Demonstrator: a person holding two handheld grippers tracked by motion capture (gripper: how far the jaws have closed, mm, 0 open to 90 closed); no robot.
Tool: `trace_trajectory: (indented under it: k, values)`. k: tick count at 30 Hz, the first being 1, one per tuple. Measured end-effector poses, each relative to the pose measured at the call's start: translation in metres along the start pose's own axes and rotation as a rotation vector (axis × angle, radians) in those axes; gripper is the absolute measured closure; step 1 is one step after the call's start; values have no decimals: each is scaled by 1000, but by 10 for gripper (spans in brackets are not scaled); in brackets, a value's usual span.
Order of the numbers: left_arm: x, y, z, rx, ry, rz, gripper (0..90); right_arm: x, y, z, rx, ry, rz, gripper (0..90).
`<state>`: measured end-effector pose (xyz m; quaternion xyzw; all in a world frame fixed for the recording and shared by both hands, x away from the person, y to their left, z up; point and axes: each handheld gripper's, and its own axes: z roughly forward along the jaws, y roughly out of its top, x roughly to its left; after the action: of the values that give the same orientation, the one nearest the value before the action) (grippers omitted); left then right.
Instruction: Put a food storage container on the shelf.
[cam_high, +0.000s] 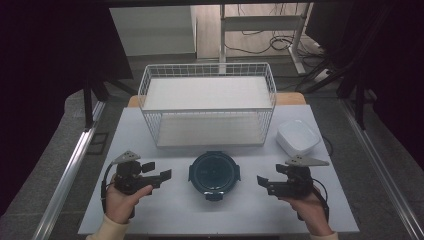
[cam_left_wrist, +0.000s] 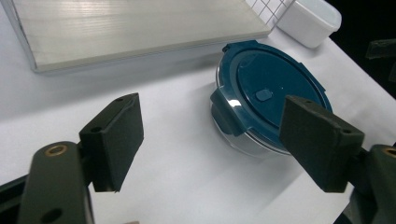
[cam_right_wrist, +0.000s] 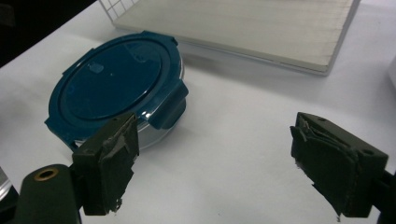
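Container (cam_high: 214, 174) between both hand-held grippers

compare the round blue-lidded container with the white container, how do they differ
The round container has a dark blue lid with clip tabs over a clear body; the white container is white all over. The round container is circular, while the white container is squarish with rounded corners. The round container sits at the front middle of the table between the two hands; the white container sits farther back on the right, beside the wire basket. Both are lidded, upright and untouched.
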<state>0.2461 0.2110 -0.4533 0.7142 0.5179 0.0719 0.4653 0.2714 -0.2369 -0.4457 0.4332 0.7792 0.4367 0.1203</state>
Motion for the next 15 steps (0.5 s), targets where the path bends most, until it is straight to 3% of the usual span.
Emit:
trace_trajectory:
  k: [10,13,15]
  values:
    - [1,-3,2,-2,11,1,241,4,4,-1,-15,6,33,157]
    - [0,-6,4,4,52,19,248,4,7,1,-10,14,39,160]
    - [0,-7,7,11,38,6,256,4,9,3,-6,29,37,161]
